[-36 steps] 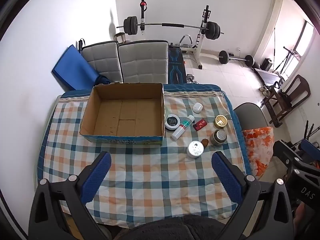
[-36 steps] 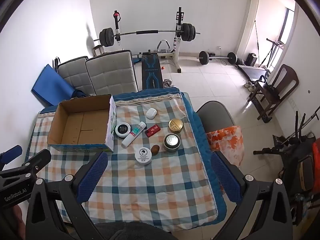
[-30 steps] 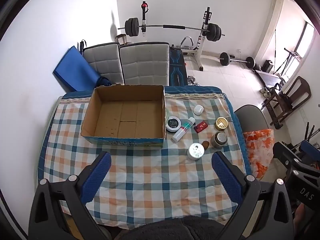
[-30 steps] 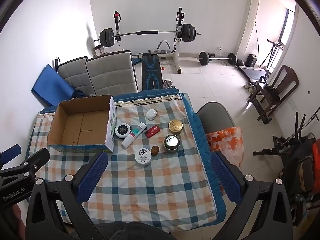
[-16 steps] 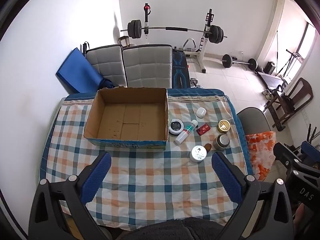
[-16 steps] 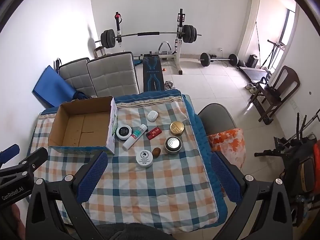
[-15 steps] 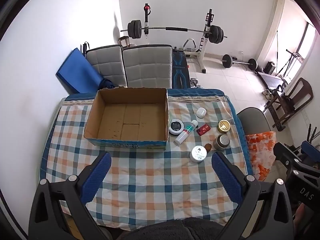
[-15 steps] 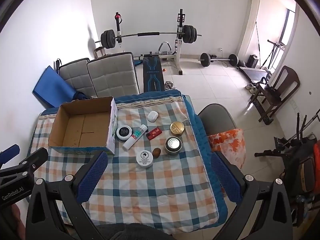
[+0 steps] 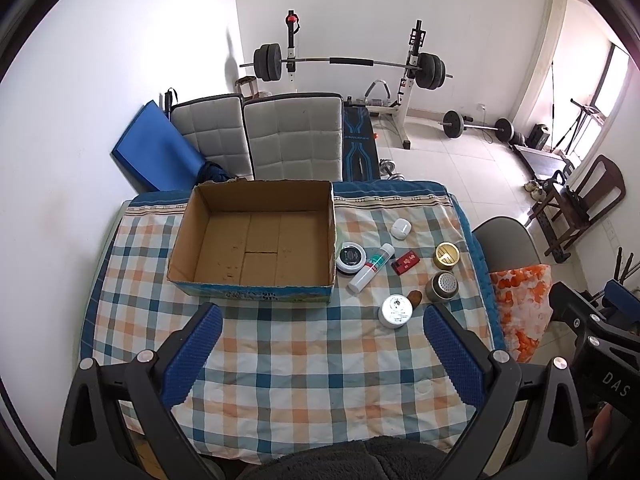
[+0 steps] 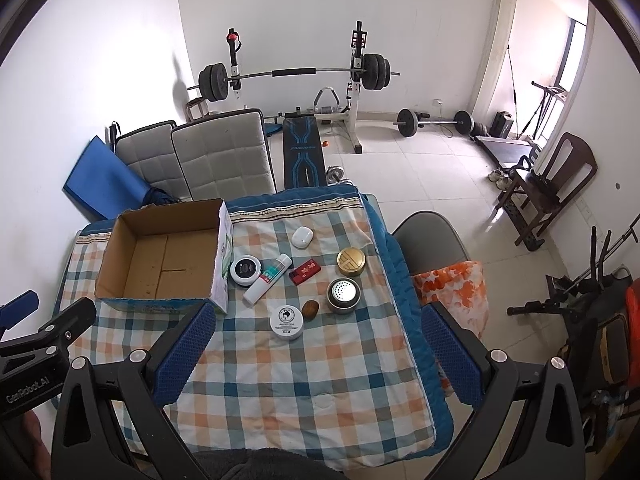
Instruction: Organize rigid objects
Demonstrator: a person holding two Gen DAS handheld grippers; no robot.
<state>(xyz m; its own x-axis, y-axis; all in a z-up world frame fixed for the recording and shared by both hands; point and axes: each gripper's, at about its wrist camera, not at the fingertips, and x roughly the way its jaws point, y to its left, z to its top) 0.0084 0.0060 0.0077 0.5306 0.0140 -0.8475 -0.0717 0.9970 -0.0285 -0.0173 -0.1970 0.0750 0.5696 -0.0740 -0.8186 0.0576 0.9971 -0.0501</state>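
Against the frames a second earlier, the table is seen from slightly higher and farther; no object is displaced. Left gripper (image 9: 318,340) and right gripper (image 10: 318,340) are held wide apart, empty. Cardboard box (image 9: 256,240) is unfilled; white jar (image 10: 286,322), tube (image 10: 267,278) and tins lie beside it. Sorting is judged not begun.

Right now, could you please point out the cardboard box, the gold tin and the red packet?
cardboard box (image 9: 256,248), left wrist view, bare floor.
gold tin (image 10: 351,261), right wrist view, lid.
red packet (image 10: 305,271), right wrist view, top face.
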